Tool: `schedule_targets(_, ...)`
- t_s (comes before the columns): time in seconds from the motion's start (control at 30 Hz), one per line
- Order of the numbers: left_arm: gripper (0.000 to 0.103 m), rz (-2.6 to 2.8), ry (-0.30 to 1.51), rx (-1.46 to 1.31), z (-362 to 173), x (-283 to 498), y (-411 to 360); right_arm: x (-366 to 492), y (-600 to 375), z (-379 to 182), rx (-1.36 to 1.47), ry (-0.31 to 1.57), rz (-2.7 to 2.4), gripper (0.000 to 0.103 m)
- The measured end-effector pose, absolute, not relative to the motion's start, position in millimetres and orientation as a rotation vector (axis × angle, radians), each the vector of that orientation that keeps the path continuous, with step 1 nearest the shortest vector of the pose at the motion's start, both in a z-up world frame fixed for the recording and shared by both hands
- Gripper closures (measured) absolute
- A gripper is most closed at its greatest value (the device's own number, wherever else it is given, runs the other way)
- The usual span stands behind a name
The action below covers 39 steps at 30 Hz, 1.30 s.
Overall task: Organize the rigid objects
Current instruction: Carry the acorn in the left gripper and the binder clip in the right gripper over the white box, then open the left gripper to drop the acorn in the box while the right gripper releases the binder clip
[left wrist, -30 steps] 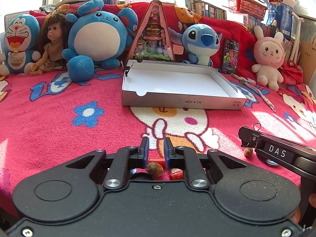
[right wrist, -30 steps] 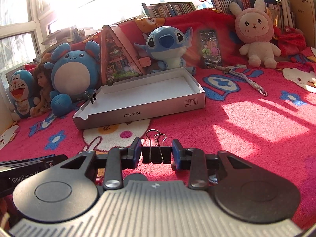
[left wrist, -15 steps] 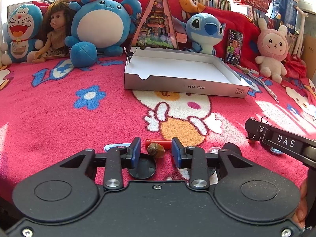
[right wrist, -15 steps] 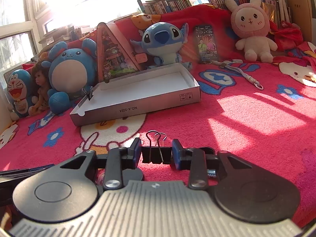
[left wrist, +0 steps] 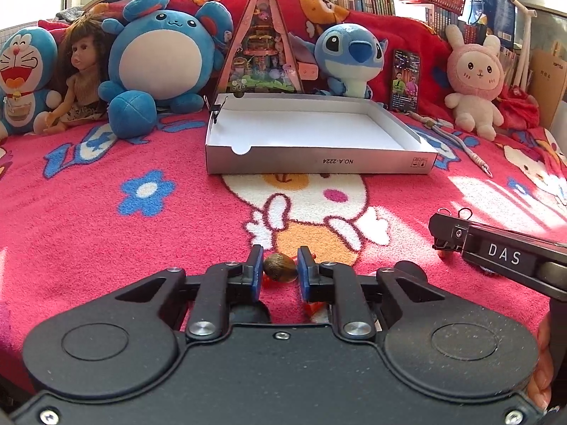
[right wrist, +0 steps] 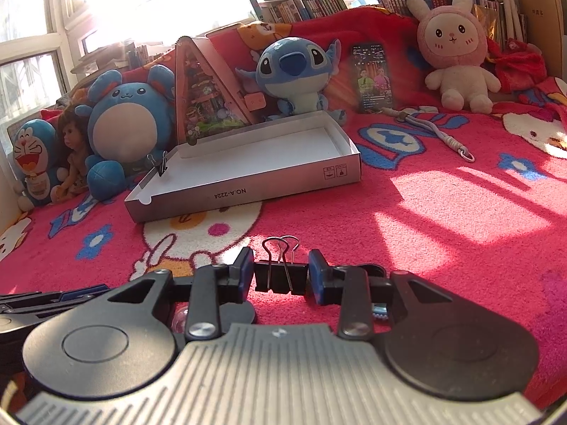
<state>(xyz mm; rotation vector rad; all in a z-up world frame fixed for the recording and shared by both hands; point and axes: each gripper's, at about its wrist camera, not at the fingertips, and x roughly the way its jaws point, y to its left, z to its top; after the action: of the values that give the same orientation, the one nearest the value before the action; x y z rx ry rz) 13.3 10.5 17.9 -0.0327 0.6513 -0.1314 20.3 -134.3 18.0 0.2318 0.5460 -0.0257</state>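
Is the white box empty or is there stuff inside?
Empty inside: the white box shows only bare floor. One black clip sits clamped on its rim.

left gripper: jaws opened half a second ago, now shut again on nut
nut: lifted off blanket, above red stick

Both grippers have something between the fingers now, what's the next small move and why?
Probably lift both and carry them toward the open white box. The left gripper is shut on the brown nut, the right gripper on the black binder clip, and the box looks almost empty apart from a clip on its corner.
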Motion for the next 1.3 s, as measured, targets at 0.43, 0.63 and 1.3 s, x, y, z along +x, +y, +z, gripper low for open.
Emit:
schedule_targets(0.43, 0.084, -0.177, 0.655, -0.116, 57.0, 86.8, 28.7, 62.5, -167.8, 40.2, 0.312, 0.552, -0.004, 0.065)
schedule_targets(0.63, 0.084, -0.170, 0.664, -0.124, 68.2, 125.5, 25.6, 93.0, -175.9, 60.0, 0.254, 0.534, 0.003, 0.065)
schedule_targets(1.3, 0.084, -0.133, 0.947, -0.180, 43.8, 258.7, 7.6, 223.7, -178.1, 54.5, 0.209, 0.827, 0.038, 0.065)
